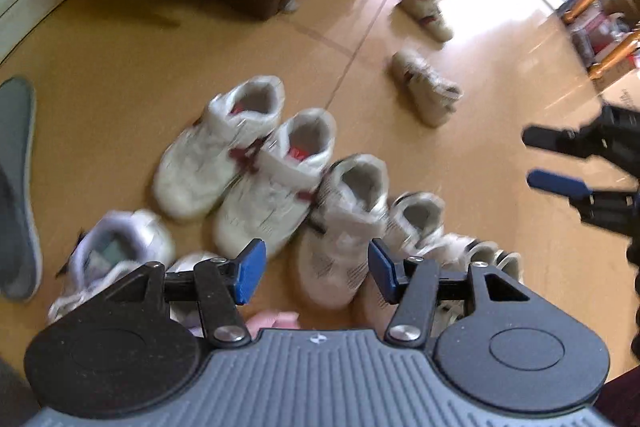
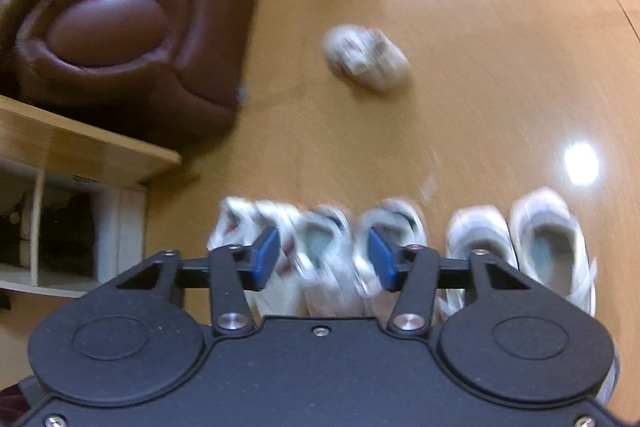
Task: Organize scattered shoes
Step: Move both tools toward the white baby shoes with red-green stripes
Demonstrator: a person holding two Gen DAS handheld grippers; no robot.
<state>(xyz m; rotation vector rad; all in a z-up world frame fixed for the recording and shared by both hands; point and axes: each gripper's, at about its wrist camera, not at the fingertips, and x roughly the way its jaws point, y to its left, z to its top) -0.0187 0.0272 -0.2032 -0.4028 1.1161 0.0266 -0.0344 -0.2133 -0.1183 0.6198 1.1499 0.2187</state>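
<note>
Left gripper (image 1: 316,269) hangs with jaws apart, empty, above a row of white sneakers (image 1: 280,183) on the wooden floor (image 1: 120,67); stray sneaker (image 1: 426,87) at one o'clock; right gripper (image 1: 560,161) at three o'clock; grey insole (image 1: 16,187) at nine.

each tool had blue pads on black fingers, silver pivot screws and two round black discs; the left tool (image 1: 317,271) wore a ribbed grey housing, the right tool (image 2: 323,259) a plain black one.
</note>
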